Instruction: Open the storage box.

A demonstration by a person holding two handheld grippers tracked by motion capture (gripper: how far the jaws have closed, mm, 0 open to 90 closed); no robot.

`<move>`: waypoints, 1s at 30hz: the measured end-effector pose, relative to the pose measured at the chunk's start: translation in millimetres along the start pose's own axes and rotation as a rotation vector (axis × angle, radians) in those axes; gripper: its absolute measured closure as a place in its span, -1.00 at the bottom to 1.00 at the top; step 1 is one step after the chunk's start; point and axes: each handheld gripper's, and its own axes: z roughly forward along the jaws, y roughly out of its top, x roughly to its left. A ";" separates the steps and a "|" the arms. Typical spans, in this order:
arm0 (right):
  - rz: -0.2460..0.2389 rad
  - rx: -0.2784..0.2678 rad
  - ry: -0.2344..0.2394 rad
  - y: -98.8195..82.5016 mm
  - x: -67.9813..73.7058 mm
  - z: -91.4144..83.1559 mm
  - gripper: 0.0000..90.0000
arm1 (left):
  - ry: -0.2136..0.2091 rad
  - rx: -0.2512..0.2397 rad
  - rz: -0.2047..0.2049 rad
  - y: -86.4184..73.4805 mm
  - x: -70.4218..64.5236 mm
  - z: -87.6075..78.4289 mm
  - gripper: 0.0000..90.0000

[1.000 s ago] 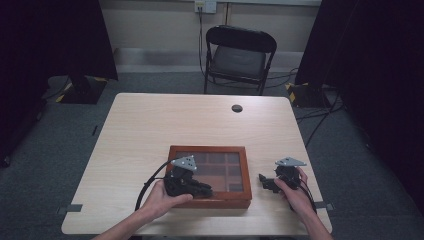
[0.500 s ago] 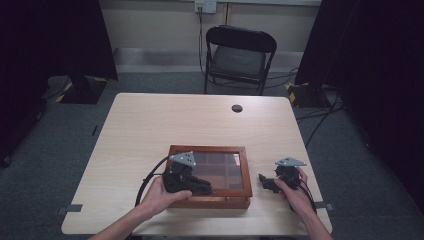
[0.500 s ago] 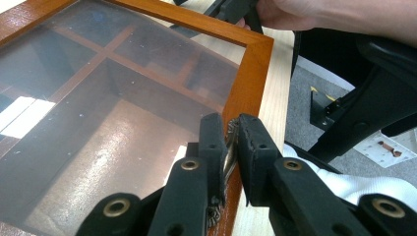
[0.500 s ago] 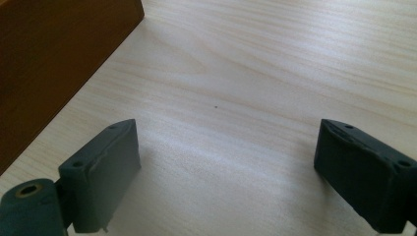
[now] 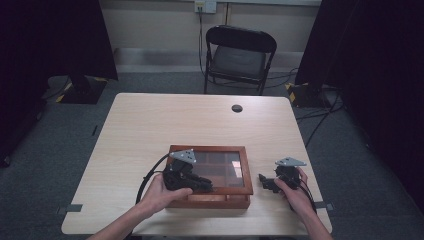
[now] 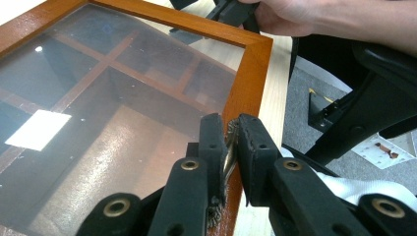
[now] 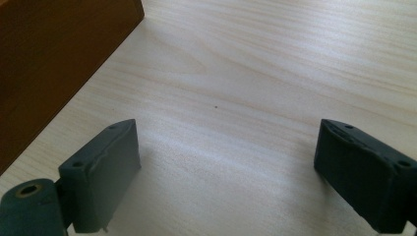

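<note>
Left gripper [image 6: 230, 147]: jaws clamped on small metal latch at near-edge frame of glass-lidded wooden box [image 5: 210, 176], near surface [image 5: 150, 125] front edge. Right gripper [image 7: 226, 172]: jaws wide, empty, beside box; bare surface beyond.

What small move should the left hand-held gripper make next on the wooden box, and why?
Probably lift gently to swing the glass lid up. The left hand-held gripper is shut on a small metal latch at the front edge of the wooden display box, while the right hand-held gripper rests open on the table beside it.
</note>
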 end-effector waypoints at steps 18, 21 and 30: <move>0.000 0.000 0.000 0.0 0.0 0.0 -0.80 | 0.014 -0.013 0.004 5.0 -2.1 -3.3 0.80; 0.000 0.000 0.000 0.0 0.0 0.0 -0.80 | 0.014 -0.007 0.004 6.0 -2.4 -3.4 0.80; -0.001 0.001 0.000 0.1 -0.1 0.1 -0.80 | 0.018 -0.019 -0.002 8.6 -2.8 -6.3 0.80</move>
